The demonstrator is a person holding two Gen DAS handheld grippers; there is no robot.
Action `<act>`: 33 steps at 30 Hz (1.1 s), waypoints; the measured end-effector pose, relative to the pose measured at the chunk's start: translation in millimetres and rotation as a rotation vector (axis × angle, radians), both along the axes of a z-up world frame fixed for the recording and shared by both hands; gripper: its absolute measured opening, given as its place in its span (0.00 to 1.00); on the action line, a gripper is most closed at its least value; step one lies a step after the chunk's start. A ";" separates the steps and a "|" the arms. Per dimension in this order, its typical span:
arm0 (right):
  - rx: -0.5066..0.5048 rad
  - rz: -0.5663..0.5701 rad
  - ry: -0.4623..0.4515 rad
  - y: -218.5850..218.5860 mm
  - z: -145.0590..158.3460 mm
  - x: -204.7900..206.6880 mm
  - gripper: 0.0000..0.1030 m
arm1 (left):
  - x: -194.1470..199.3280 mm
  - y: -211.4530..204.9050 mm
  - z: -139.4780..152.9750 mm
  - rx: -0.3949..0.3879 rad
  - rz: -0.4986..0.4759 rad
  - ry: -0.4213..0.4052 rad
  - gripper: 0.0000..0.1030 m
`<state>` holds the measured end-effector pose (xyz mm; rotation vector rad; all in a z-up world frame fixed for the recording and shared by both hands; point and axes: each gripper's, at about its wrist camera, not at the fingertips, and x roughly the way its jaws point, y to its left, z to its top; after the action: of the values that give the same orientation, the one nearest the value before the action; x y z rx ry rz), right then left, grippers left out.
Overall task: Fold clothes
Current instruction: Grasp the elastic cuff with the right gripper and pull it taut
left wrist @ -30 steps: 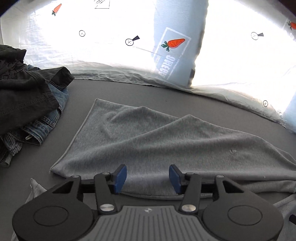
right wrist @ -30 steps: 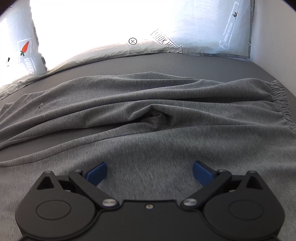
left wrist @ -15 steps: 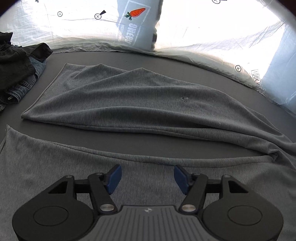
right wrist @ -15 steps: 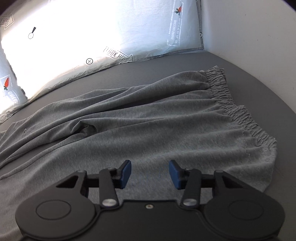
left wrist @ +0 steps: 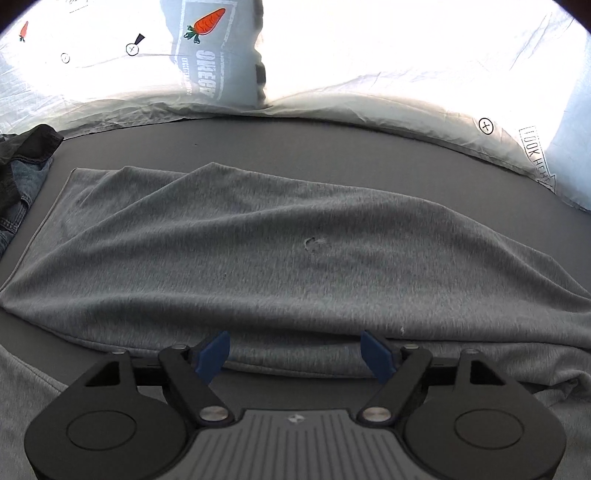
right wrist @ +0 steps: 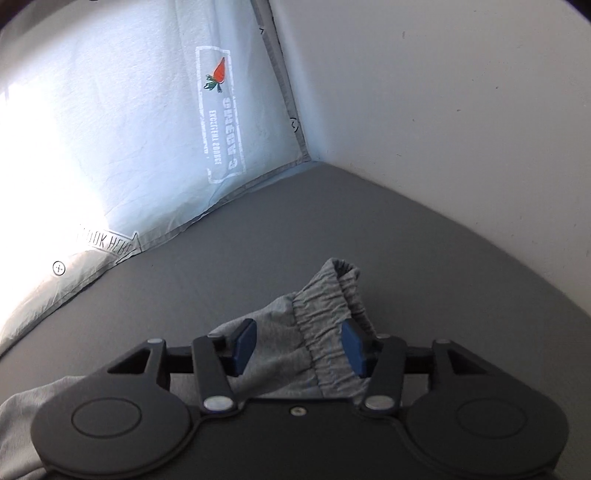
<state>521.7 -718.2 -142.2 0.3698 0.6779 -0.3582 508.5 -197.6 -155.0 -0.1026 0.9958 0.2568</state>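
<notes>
Since the frame half a second earlier, the right hand-held gripper (right wrist: 298,346) has swung toward the far right corner of the grey bed (right wrist: 280,236), and its blue pads, then over flat cloth, now flank the gathered elastic waistband (right wrist: 325,314) of the grey trousers (left wrist: 280,258). The left hand-held gripper (left wrist: 295,354) has advanced to the near edge of the upper trouser leg, and its fingers stand wider apart than before.

Left wrist view: the trousers lie spread across the middle of the bed, the upper leg running from the left edge toward the right edge, with a small pucker near its centre. The left gripper's fingers are spread and grip nothing; the folded hem lies between and just beyond the pads. A heap of dark clothes and denim (left wrist: 22,173) sits at the bed's far left corner. A white sheet printed with carrots (left wrist: 207,26) lines the far edge.

Right wrist view: the waistband rises between the right gripper's parted fingers; whether the pads press the cloth cannot be judged with certainty, though a gap appears on the left side. A white wall (right wrist: 461,110) bounds the bed's right edge.
</notes>
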 end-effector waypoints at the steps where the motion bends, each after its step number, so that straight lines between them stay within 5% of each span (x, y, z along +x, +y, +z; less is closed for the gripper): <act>1: -0.010 -0.015 -0.002 -8.8 -0.8 8.9 0.60 | 15.6 -8.5 0.0 0.020 -0.035 -0.008 0.77; 2: -0.011 -0.023 0.002 -14.7 -4.2 14.5 0.67 | 31.9 -17.4 0.2 0.040 -0.071 -0.015 0.77; 5: -0.001 -0.038 0.021 -29.3 -17.4 27.7 0.69 | 70.0 -41.4 -0.8 0.056 -0.190 -0.021 0.82; 12: 0.107 -0.071 0.045 -51.0 -46.4 45.2 0.72 | 125.0 -148.1 -8.5 0.159 -0.674 -0.015 0.84; 18: 0.135 -0.078 0.030 -47.3 -49.6 42.0 0.72 | 135.1 -186.3 -12.4 0.115 -0.757 -0.018 0.86; 21: 0.140 -0.020 0.014 -43.5 -48.7 43.2 0.46 | 130.3 -186.4 -12.1 0.039 -0.763 -0.047 0.68; 23: 0.112 0.014 -0.025 -37.9 -44.4 41.8 0.30 | 126.1 -184.4 -9.9 -0.044 -0.768 -0.053 0.30; 25: 0.050 0.054 -0.070 -31.2 -38.2 39.5 0.23 | 122.6 -190.3 -7.5 0.012 -0.770 -0.057 0.03; 33: 0.122 0.085 -0.325 -53.9 -7.5 31.8 0.17 | 134.6 -179.7 22.7 0.092 -0.684 -0.197 0.02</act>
<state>553.5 -772.0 -149.7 0.5012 0.3966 -0.1699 643.2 -377.2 -132.3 0.2909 0.7707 -0.3293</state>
